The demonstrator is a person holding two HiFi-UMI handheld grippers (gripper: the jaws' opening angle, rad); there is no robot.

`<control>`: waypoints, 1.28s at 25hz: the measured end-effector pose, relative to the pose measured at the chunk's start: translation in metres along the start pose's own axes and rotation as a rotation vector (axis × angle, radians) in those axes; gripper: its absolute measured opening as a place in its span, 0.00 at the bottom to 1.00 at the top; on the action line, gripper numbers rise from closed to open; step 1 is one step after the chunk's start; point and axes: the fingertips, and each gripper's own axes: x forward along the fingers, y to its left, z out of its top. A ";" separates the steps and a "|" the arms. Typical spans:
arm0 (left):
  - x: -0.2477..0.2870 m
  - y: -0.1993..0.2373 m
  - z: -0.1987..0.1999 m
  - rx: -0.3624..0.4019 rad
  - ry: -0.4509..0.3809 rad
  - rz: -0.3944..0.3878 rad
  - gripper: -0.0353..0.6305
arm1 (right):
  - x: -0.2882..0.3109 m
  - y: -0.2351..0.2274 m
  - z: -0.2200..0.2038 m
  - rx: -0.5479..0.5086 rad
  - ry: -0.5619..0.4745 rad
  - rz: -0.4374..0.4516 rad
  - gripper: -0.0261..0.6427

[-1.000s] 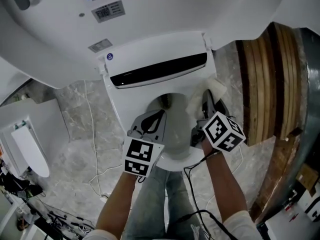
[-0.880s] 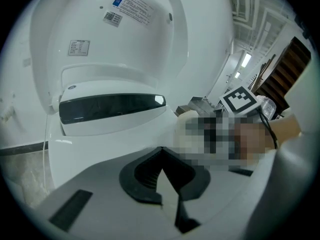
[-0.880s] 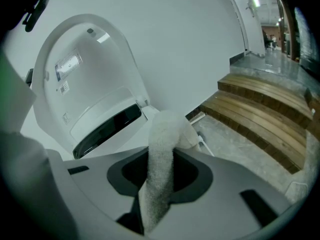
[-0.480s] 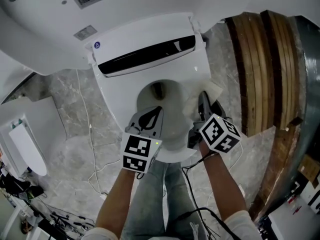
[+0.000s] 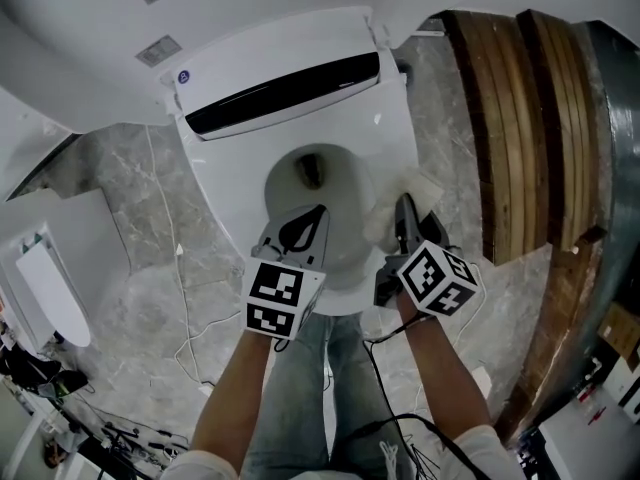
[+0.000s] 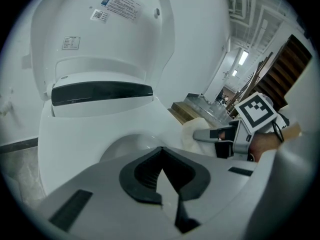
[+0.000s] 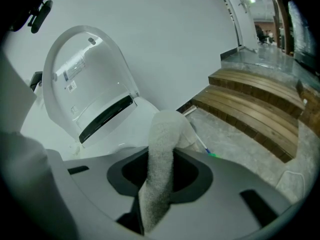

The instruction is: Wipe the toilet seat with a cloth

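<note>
While right claw [image 7: 159,184] pinches cloth [image 7: 162,139], on toilet seat [image 5: 396,133], left claw [image 6: 161,159] closed.

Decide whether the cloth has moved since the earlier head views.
Yes. The cloth has slid along the toilet seat toward its front edge, away from the black strip at its back.

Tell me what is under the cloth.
The cloth, clamped in the jaws of the right gripper, lies on the right side of the white toilet seat. The patch of seat beneath it is covered, so its state cannot be seen.
</note>
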 end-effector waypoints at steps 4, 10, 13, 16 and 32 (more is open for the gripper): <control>-0.001 -0.009 -0.008 -0.007 -0.002 -0.006 0.07 | -0.014 -0.010 -0.013 -0.022 0.006 -0.004 0.19; -0.007 -0.025 -0.022 -0.030 -0.008 -0.031 0.07 | -0.030 -0.018 -0.031 -0.040 0.013 0.001 0.19; -0.011 -0.033 -0.026 -0.033 -0.015 -0.040 0.07 | -0.039 -0.020 -0.040 -0.056 0.018 0.009 0.19; -0.015 -0.038 -0.029 -0.037 -0.026 -0.042 0.07 | -0.050 -0.027 -0.052 -0.070 0.028 0.018 0.19; -0.037 -0.071 -0.071 -0.076 -0.053 -0.016 0.07 | -0.098 -0.049 -0.116 -0.126 0.108 0.091 0.19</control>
